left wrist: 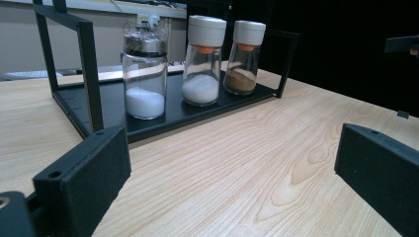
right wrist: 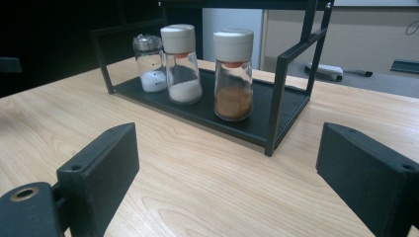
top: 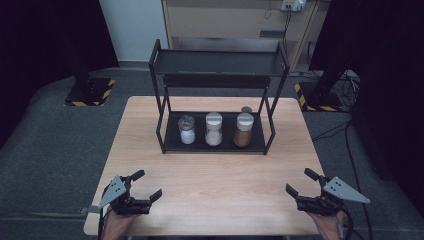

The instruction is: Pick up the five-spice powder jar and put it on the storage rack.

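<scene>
A black two-tier rack (top: 161, 100) stands at the middle of the wooden table (top: 215, 200). On its lower shelf three jars stand upright in a row: a metal-lidded jar of white powder (top: 187, 130), a white-capped jar of white grains (top: 213, 129) and a white-capped jar of brown powder (top: 244, 130). My left gripper (top: 147, 184) rests open near the table's front left corner, well short of the rack. At the front right, my right gripper (top: 300, 181) is open too, with nothing between its jaws. The left gripper view shows the metal-lidded jar (left wrist: 144, 74) nearest; the right gripper view shows the brown jar (right wrist: 233, 74) nearest.
The rack's upper shelf (top: 220, 62) overhangs the jars, and its corner posts (right wrist: 276, 98) stand in front of them. Behind the table are a wooden cabinet (top: 225, 20) and two stand bases with yellow-black stripes (top: 90, 92). Bare wood lies between the grippers and the rack.
</scene>
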Available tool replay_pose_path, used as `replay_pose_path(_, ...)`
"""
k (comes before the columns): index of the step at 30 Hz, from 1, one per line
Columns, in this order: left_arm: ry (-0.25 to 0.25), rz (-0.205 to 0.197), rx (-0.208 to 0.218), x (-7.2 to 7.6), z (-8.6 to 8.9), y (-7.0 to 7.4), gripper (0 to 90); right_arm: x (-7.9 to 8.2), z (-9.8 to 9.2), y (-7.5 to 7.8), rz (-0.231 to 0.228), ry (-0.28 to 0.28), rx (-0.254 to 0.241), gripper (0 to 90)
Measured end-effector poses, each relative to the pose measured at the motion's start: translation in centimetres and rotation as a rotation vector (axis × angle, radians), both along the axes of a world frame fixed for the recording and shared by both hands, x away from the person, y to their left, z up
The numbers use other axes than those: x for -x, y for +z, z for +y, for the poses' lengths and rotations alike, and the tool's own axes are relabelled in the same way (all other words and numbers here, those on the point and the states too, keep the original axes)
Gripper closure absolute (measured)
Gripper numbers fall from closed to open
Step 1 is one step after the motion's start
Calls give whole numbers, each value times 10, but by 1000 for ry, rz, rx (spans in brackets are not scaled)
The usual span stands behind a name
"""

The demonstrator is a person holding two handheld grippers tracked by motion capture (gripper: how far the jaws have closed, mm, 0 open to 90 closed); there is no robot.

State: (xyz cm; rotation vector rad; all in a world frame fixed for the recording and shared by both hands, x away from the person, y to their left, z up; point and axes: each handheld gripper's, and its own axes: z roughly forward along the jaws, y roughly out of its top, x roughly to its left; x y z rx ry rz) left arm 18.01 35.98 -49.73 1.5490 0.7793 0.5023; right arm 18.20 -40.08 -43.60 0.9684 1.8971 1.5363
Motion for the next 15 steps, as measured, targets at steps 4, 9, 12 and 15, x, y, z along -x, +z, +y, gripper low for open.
replay_pose_path(4, -5, -4, 2, 0, 0, 0, 0, -2, 0, -3, 11, 12, 4, 98)
replay_pose_path(9, -8, -5, 1, 0, 0, 0, 0, -3, -1, -4, 10, 22, 2, 98)
replay_pose_path(12, -6, -6, 1, 0, 0, 0, 0, -3, -2, -5, 16, 22, 2, 98)
replay_pose_path(15, -6, -6, 0, 1, 0, 0, 0, -4, -3, -5, 20, 22, -2, 98)
